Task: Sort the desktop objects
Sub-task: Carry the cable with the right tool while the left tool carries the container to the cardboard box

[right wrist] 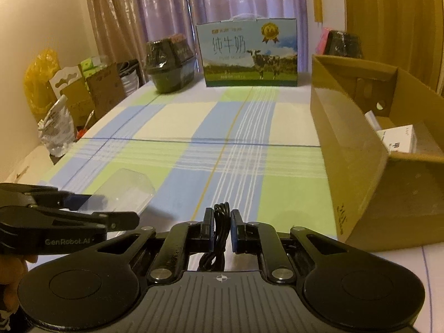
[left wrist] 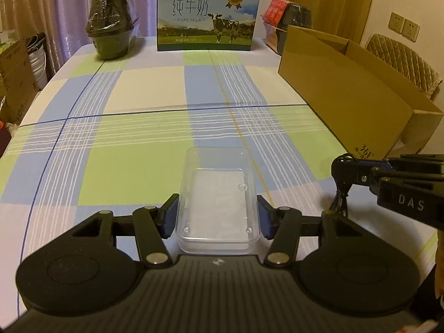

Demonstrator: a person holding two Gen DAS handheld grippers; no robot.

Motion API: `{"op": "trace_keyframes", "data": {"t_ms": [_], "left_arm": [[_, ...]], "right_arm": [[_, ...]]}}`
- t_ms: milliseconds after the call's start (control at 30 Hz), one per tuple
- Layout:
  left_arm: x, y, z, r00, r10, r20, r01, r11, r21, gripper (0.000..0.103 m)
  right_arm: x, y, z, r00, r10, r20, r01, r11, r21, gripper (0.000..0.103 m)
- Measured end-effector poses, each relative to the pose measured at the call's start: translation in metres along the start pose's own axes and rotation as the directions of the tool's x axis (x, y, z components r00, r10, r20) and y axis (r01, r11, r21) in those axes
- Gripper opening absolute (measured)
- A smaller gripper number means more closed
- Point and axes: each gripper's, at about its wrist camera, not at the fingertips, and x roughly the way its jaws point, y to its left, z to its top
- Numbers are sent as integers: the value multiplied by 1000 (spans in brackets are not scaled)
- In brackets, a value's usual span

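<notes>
Plaid tablecloth point(left wrist: 144, 88) under dim light, curtains point(left wrist: 69, 0) behind.

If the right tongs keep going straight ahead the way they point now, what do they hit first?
Probably nothing nearby: ahead of the right tongs, shut on the black cable, the tablecloth looks bare until the milk carton. The cardboard box sits off right.

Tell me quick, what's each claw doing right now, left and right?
Left claw: closed on the clear plastic box.
Right claw: closed on the bundled black cable.
</notes>
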Motion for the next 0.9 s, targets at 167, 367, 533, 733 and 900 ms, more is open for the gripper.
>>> {"op": "trace_keyframes", "data": {"t_ms": [167, 367, 533, 733, 900], "left_arm": [[-10, -5, 1, 1000, -2, 8, 2, 1000, 0, 51], [-22, -10, 4, 1000, -2, 27, 2, 1000, 7, 51], [-29, -15, 7, 999, -2, 36, 1, 1000, 16, 51], [-37, -24, 11, 999, -3, 44, 2, 1000, 30, 51], [-42, -31, 14, 999, -8, 53, 5, 999, 42, 51]], "right_arm": [[-10, 0, 3, 1000, -3, 19, 2, 1000, 12, 7], [-21, 0, 8, 999, -9, 50, 8, 1000, 19, 7], [-32, -2, 13, 997, -12, 73, 10, 1000, 22, 7], [-44, -5, 18, 995, -24, 96, 21, 999, 27, 7], [-55, -8, 20, 993, -29, 116, 26, 999, 32, 7]]}}
